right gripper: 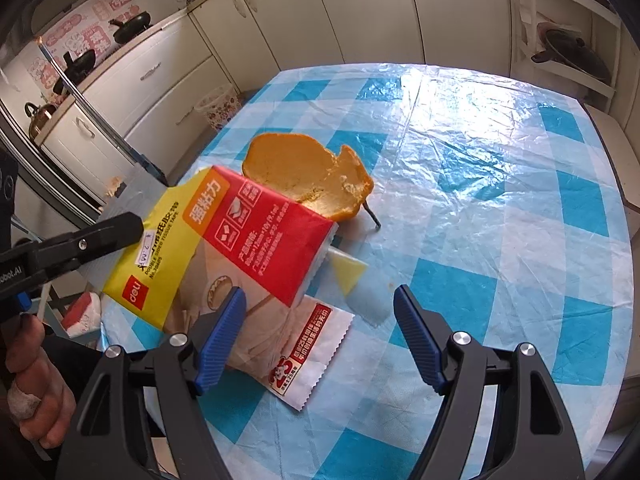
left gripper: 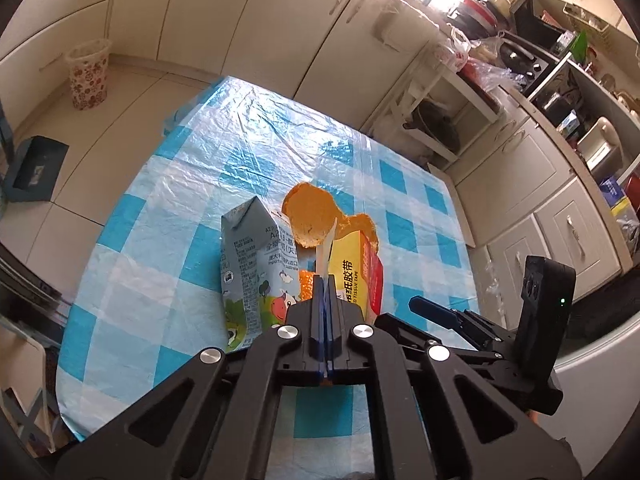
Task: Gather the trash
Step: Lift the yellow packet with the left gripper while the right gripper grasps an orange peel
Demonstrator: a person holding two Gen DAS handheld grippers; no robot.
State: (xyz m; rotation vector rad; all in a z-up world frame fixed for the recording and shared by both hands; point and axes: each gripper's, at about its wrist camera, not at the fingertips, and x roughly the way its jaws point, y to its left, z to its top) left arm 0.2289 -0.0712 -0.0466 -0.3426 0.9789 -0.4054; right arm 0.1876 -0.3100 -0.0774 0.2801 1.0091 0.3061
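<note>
Biggest worry here: the left gripper is only pinching a thin edge flap of the tape package, and that yellow and red pack is hanging lifted and tilted off the surface. With that little bite, I'm guessing the flap could slide out of the fingers or tear, and the pack would drop back onto the bread wrapper lying under it. It's also hanging just beside the milk carton, so any swing could knock that over.

Second risk is the right gripper. Its fingers are standing wide open, hovering low over the bread wrapper, with the left blue pad sitting right against the wrapper's crumpled side. If it's closing from there it could catch the hanging tape package too, since the pack is overlapping the wrapper from above.

Pose-wise, the left gripper is pointing forward over the surface with its fingers fully pressed together on the flap. The right one is angling down at the surface, aiming toward the orange peel, which is lying just behind the tape package. The patterned bin is standing on the floor well away from the tape package, so it's a long carry.
</note>
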